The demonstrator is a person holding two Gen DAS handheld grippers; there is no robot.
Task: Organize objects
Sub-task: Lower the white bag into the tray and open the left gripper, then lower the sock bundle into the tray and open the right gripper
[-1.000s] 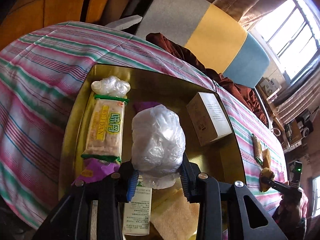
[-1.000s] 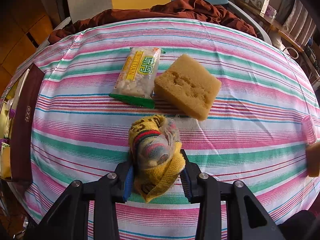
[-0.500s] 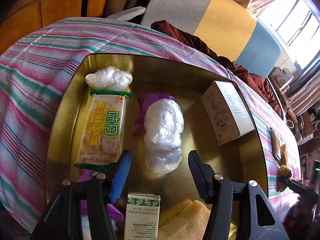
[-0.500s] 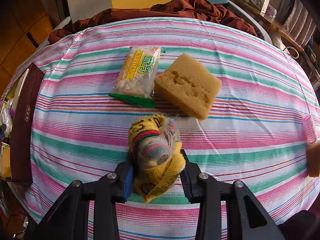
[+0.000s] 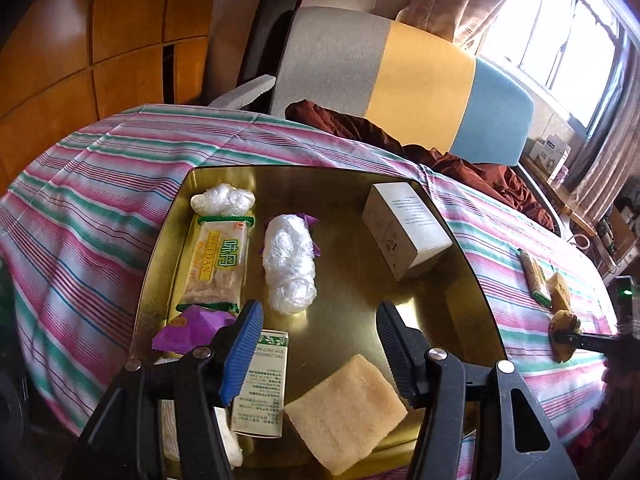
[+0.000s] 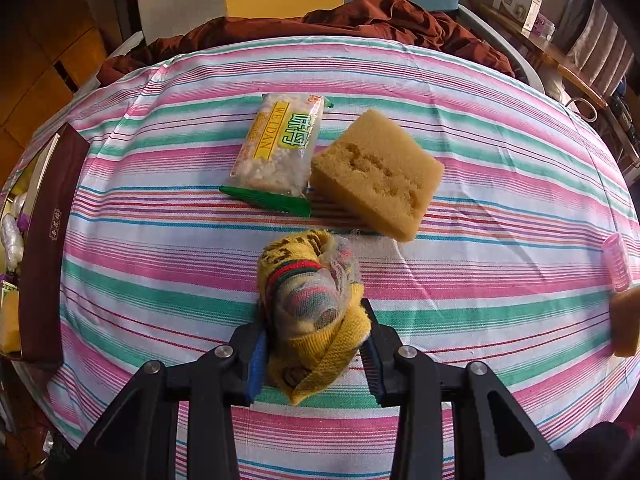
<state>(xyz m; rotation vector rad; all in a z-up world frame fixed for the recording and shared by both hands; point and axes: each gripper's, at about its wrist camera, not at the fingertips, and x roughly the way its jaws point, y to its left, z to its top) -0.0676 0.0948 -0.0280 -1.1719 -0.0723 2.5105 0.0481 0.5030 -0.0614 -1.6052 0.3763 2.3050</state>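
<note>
My left gripper (image 5: pixel 318 312) is open and empty above a gold tray (image 5: pixel 352 188). In the tray lie a clear plastic bundle (image 5: pixel 290 262), a Weidan snack pack (image 5: pixel 216 260), a second plastic bundle (image 5: pixel 222 200), a purple wrapper (image 5: pixel 192 328), a white box (image 5: pixel 404 228), a small green-print box (image 5: pixel 262 384) and a sponge (image 5: pixel 346 404). My right gripper (image 6: pixel 314 332) is shut on a rolled yellow patterned sock (image 6: pixel 312 300) over the striped tablecloth (image 6: pixel 160 260). Beyond it lie another Weidan pack (image 6: pixel 280 148) and a sponge (image 6: pixel 376 176).
The tray's dark red side (image 6: pixel 48 240) shows at the left of the right wrist view. A pink roller (image 6: pixel 618 264) and a sponge piece (image 6: pixel 626 320) lie at the right table edge. A brown cloth (image 6: pixel 360 16) and a chair back (image 5: pixel 400 84) stand behind the table.
My left gripper let go of the clear plastic bundle, opened and drew back and up; the bundle now lies in the tray. The right gripper has not moved.
</note>
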